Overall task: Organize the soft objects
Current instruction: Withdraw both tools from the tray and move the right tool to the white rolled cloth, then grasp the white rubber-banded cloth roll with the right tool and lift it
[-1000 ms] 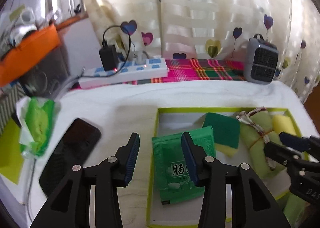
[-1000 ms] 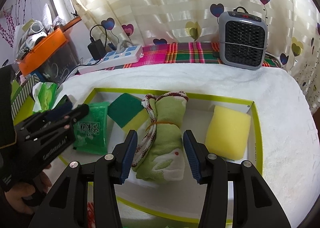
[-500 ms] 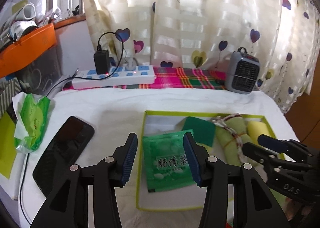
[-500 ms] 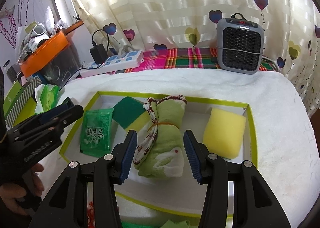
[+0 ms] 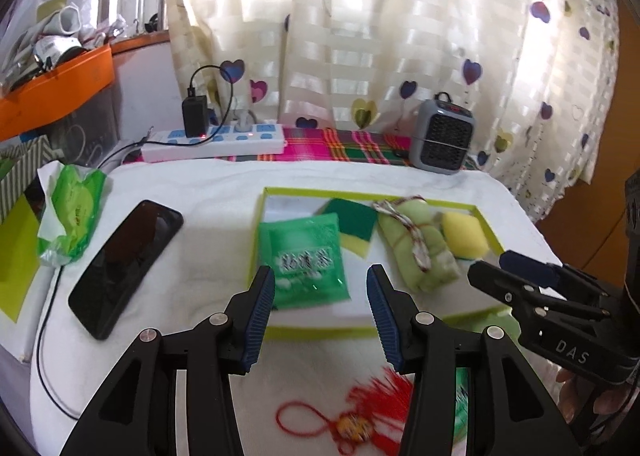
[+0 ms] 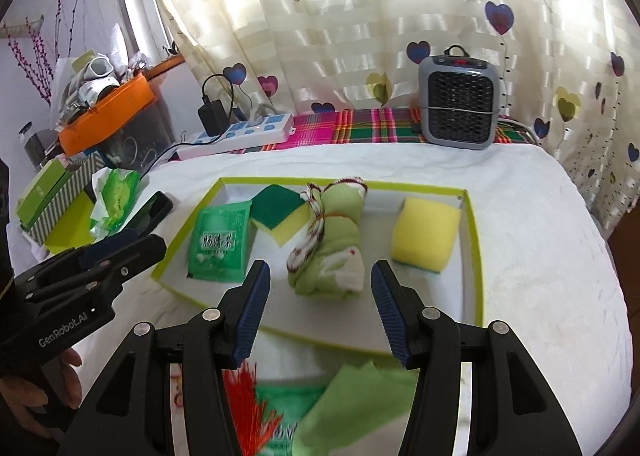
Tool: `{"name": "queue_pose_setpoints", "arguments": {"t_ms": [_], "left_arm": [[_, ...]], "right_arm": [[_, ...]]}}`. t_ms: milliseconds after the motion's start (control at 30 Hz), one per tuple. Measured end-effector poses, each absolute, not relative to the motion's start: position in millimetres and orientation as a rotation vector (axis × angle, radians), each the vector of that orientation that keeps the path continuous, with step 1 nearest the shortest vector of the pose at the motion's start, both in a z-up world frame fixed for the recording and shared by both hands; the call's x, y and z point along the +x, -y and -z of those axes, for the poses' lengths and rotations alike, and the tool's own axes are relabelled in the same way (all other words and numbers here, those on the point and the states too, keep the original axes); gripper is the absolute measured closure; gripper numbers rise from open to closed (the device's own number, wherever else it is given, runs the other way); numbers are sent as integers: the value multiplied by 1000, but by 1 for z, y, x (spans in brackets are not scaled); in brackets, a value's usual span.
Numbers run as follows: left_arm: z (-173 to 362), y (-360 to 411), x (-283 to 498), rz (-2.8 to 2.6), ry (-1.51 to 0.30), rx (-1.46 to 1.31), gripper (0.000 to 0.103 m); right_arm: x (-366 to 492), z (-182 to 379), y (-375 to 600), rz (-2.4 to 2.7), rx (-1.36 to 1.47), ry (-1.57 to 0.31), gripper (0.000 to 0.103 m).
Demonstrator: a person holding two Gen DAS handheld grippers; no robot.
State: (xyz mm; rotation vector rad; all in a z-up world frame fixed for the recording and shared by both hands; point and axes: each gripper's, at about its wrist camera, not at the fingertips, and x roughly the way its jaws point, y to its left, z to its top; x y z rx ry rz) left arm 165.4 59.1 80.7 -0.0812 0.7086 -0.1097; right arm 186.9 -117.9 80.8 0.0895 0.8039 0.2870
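Through the left wrist camera I see my left gripper (image 5: 320, 292) with its jaws spread wide and holding nothing; they have just been opening. Just beyond them, inside the shallow green-rimmed white tray (image 5: 256, 244), lies the flat green foil sachet (image 5: 304, 260). Right of the jaws sit the green-and-yellow scouring sponge (image 5: 354, 223), the rolled green towel tied with cord (image 5: 416, 248) and the yellow foam sponge block (image 5: 464, 234). A black phone (image 5: 124, 268) lies left of the jaws on the white-covered desk (image 5: 192, 191); a red tasselled knot charm (image 5: 360, 412) lies beneath them.

Through the right wrist camera my right gripper (image 6: 320, 300) also stands wide, empty, jaws just opening. The towel roll (image 6: 332, 244) lies just ahead between them, untouched, the sachet (image 6: 220, 244) to their left and the yellow block (image 6: 424, 236) to their right.
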Motion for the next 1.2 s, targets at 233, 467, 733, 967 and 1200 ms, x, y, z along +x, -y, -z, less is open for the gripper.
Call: {"name": "queue_pose_setpoints", "arguments": {"t_ms": [233, 467, 733, 967, 1200], "left_arm": [[-78, -45, 135, 137, -709, -50, 56], [-75, -31, 110, 153, -709, -16, 56], [-67, -16, 93, 185, -734, 0, 56], [-58, -8, 85, 197, -753, 3, 56], [-49, -1, 83, 227, -791, -16, 56]], "right_arm": [[157, -87, 126, -272, 84, -768, 49], [129, -85, 137, -238, 82, -750, 49], [107, -79, 154, -209, 123, -750, 49], [90, -76, 166, -173, 109, -738, 49], [79, -70, 178, -150, 123, -744, 49]]}}
